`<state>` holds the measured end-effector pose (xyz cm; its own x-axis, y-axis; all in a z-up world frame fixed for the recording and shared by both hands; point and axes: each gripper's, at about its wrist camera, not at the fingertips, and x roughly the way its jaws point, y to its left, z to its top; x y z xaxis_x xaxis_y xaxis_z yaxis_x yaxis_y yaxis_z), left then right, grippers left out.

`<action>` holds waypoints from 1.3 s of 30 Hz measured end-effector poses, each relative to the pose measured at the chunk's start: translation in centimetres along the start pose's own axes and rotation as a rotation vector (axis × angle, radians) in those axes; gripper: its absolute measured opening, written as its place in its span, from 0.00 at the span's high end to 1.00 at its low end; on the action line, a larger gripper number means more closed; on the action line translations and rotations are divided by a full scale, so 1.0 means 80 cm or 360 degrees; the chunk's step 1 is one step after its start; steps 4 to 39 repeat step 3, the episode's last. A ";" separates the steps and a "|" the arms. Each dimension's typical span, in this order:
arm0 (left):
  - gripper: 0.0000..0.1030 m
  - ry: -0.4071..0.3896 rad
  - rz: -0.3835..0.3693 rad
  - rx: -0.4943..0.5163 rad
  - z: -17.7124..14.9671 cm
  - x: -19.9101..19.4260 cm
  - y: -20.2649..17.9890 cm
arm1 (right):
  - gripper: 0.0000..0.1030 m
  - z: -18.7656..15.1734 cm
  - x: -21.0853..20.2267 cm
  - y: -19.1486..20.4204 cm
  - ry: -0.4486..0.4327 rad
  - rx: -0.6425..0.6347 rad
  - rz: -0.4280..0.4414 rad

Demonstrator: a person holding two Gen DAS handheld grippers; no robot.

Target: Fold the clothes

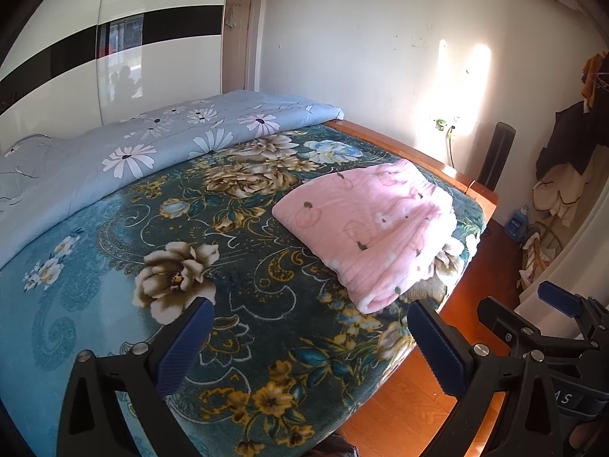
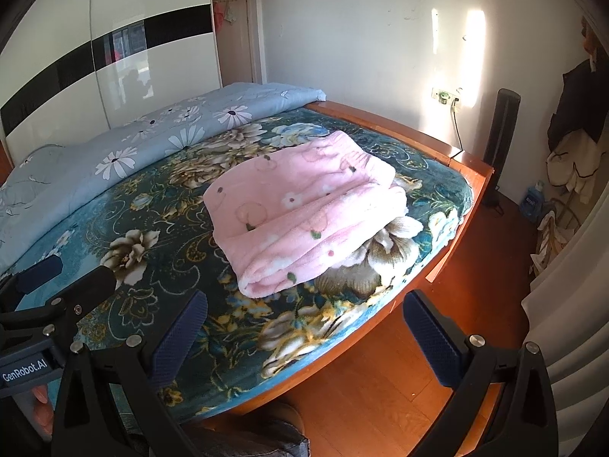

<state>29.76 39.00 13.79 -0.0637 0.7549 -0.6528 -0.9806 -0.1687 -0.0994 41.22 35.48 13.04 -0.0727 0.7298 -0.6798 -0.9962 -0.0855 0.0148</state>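
A pink fleece garment (image 1: 373, 224) (image 2: 304, 213) with small flower prints lies folded in a thick bundle near the foot corner of the bed, on a teal floral blanket (image 1: 228, 266) (image 2: 160, 236). My left gripper (image 1: 308, 342) hovers open over the near edge of the bed, short of the bundle, with nothing between its blue pads. My right gripper (image 2: 304, 335) is open too, over the bed's front edge and below the bundle. In the left wrist view the right gripper (image 1: 563, 304) shows at the far right. In the right wrist view the left gripper (image 2: 42, 278) shows at the far left.
A light blue daisy quilt (image 1: 125, 144) (image 2: 144, 129) lies rolled along the bed's far side by a white wardrobe (image 1: 114, 57). The wooden bed frame (image 2: 456, 190) borders an orange wood floor (image 2: 380, 381). Clothes (image 1: 563, 175) hang at the right wall near a blue bottle (image 2: 533, 200).
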 end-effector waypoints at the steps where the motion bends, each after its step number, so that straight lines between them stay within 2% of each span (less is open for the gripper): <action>1: 0.00 -0.0005 0.0009 0.0006 -0.001 -0.001 -0.001 | 0.00 -0.001 -0.001 0.000 0.0002 -0.0001 -0.0003; 39: 0.00 -0.0011 0.0023 0.0020 -0.003 -0.002 -0.003 | 0.00 -0.002 -0.001 0.000 0.0006 -0.0003 -0.0008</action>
